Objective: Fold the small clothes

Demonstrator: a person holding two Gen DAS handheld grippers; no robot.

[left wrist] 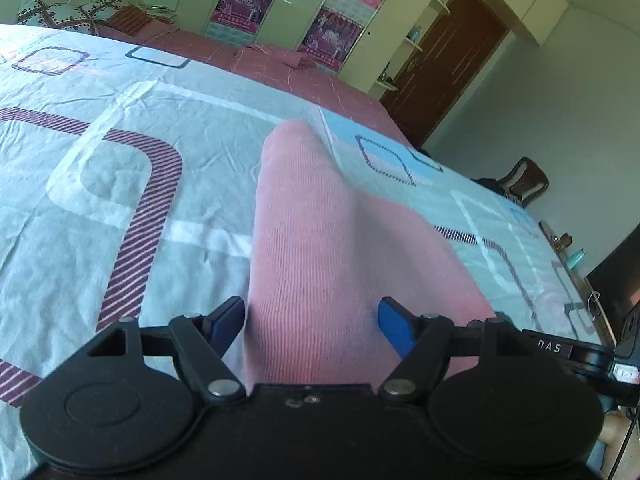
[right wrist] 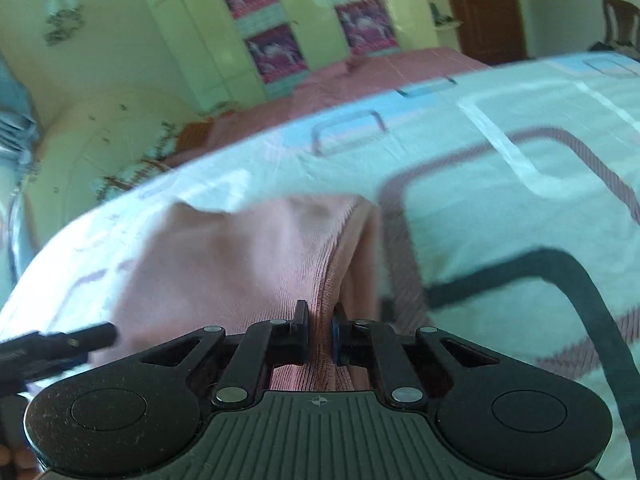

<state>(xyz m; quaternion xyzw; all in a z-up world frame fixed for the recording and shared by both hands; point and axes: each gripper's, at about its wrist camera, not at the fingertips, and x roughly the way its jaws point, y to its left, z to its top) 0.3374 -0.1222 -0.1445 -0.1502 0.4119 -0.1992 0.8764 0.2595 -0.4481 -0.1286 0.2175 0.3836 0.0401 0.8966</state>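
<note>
A small pink ribbed garment (left wrist: 316,248) lies on a bed sheet (left wrist: 100,184) patterned with rounded squares. In the left wrist view my left gripper (left wrist: 312,320) is open, its blue-padded fingers either side of the pink cloth, which runs forward between them. In the right wrist view my right gripper (right wrist: 320,332) is shut on a folded edge of the pink garment (right wrist: 240,256), which spreads ahead and to the left. The left gripper's tip (right wrist: 92,334) shows at the left edge of that view.
A pink quilt (left wrist: 280,64) lies at the far side of the bed. Wardrobe doors with posters (left wrist: 332,32) and a brown door (left wrist: 448,60) stand behind. A chair (left wrist: 520,180) stands past the bed's right edge. Pillows (left wrist: 68,12) lie far left.
</note>
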